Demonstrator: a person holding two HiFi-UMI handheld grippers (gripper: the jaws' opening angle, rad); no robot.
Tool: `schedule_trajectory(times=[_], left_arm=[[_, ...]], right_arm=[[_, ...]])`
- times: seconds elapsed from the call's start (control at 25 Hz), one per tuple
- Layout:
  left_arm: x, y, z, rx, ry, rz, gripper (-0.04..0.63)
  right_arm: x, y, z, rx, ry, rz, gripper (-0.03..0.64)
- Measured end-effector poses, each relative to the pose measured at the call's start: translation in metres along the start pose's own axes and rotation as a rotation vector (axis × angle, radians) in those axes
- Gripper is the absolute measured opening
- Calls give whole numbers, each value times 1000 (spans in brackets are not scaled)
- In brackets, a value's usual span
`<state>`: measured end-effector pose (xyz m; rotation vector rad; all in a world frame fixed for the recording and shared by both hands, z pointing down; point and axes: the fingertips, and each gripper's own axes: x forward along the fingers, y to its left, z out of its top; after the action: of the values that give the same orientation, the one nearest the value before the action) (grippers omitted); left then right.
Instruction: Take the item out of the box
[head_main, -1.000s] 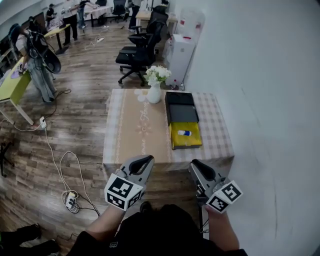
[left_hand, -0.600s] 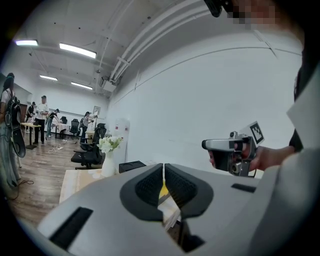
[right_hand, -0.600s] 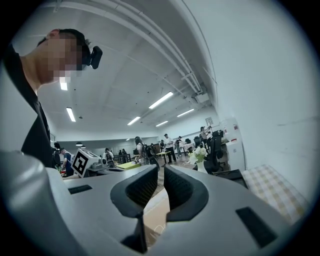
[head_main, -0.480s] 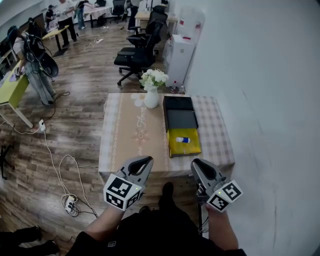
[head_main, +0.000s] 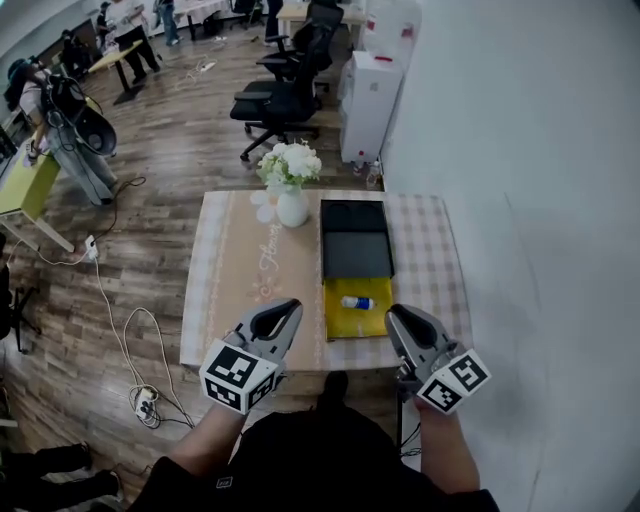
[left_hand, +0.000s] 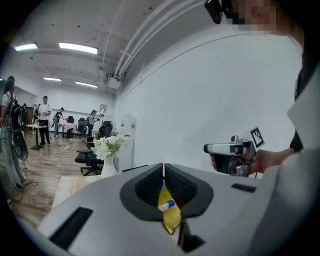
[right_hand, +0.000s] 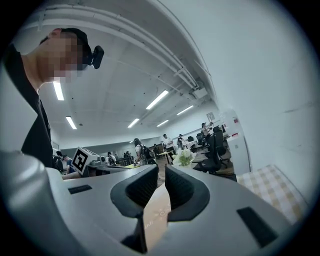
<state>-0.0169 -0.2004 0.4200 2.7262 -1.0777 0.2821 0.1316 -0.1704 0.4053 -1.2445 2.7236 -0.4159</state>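
Nearest, below the head view: the person's dark sleeves and bare forearms, one gripper in each hand. Both grippers are held in the air short of the tabletop's near edge.

The left gripper (head_main: 280, 315) is grey moulded plastic with ribbed black pads and a black-and-white marker cube (head_main: 238, 376) at the back. Its jaws are clenched together with nothing between them. The right gripper (head_main: 405, 320) has the same build. Its jaws are also closed and empty, and they touch nothing.

The tabletop (head_main: 428, 262) is rectangular, under a beige-and-white checked cloth, with a tan runner (head_main: 262, 272) printed with pale flowers down the left half.

The box (head_main: 342, 322) is on the right half, near the front edge. It is a flat square tray with a glossy yellow lining. The white tube (head_main: 357, 302) lies on its side inside it, short and cylindrical with a blue end, near the back of the tray. The left gripper view shows the tube through the notch under the shut jaws.

A matte black lid (head_main: 355, 238) lies open flat behind the tray, touching it.

Left of the lid stands a round white vase (head_main: 292, 208) holding white flowers (head_main: 288, 163).

Beyond the tabletop: wood-plank floor (head_main: 180, 170), black mesh office chairs (head_main: 280, 98), a white boxy cabinet (head_main: 372, 92) by the white wall. Loose white cables and a power strip (head_main: 146, 400) are on the floor at left. People stand at desks far back.
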Motion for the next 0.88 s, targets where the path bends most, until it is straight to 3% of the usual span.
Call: schedule_trajectory(times=[0.2, 0.44, 0.56, 0.88], left_arm=[[43, 10, 14, -4, 7, 51, 21], [71, 13, 27, 18, 3, 72, 21], [75, 20, 24, 20, 11, 69, 21], [82, 25, 20, 14, 20, 26, 21]], right_arm=[[10, -43, 12, 15, 10, 48, 41], [19, -77, 10, -63, 64, 76, 47], [29, -87, -8, -93, 146, 83, 130], [57, -92, -66, -161, 398, 132, 152]])
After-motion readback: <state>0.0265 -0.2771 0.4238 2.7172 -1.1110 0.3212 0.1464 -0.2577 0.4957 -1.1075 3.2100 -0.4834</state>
